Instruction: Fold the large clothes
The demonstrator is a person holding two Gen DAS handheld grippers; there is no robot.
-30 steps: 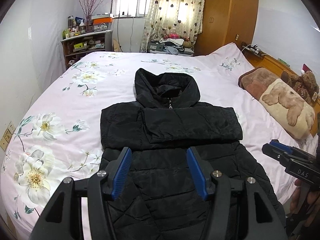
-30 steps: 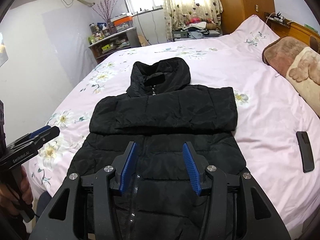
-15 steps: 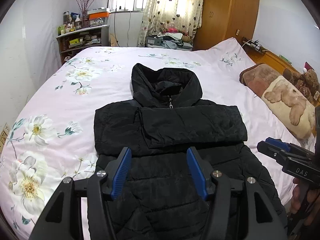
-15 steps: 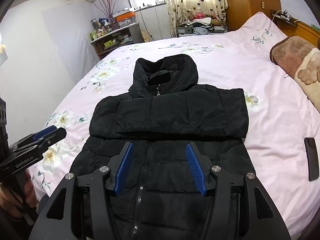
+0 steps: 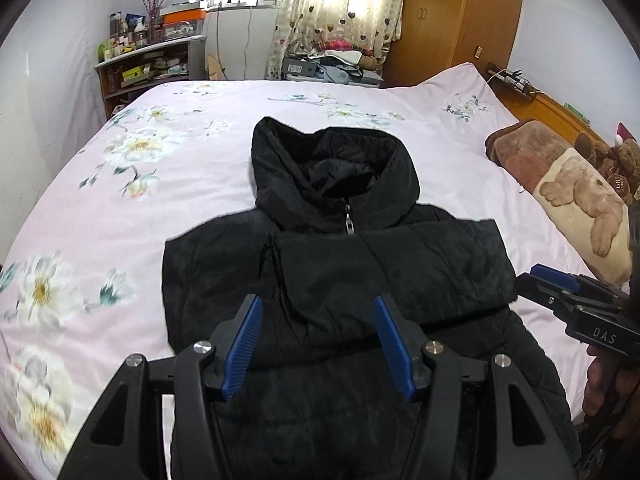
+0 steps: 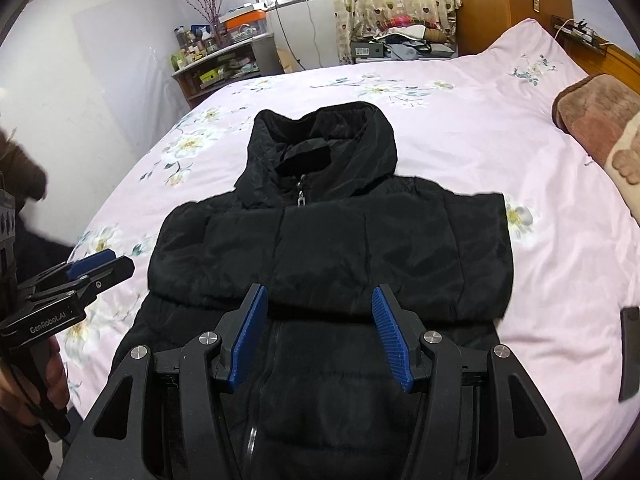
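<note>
A black hooded puffer jacket (image 5: 360, 264) (image 6: 360, 240) lies front up on the bed, zipped, hood (image 5: 332, 168) pointing away from me. Both sleeves are folded across the chest as a thick band (image 6: 400, 264). My left gripper (image 5: 316, 308) hovers over the jacket's body below that band, open, with nothing between its blue pads. My right gripper (image 6: 319, 294) hangs over the same area, also open and holding nothing. The right gripper (image 5: 552, 280) shows at the right edge of the left wrist view. The left gripper (image 6: 100, 268) shows at the left edge of the right wrist view.
The bed (image 5: 160, 208) has a pink flowered sheet. A brown bear-print pillow (image 5: 568, 196) and a plush bear (image 5: 620, 164) lie at its right side. A dark phone (image 6: 630, 356) rests on the sheet right of the jacket. Shelves (image 5: 152, 68) and a wardrobe (image 5: 460, 20) stand beyond.
Both grippers have moved forward and slightly down over the jacket towards the folded sleeves, which now look larger and closer. The jacket has not moved, and both grippers stay open.
</note>
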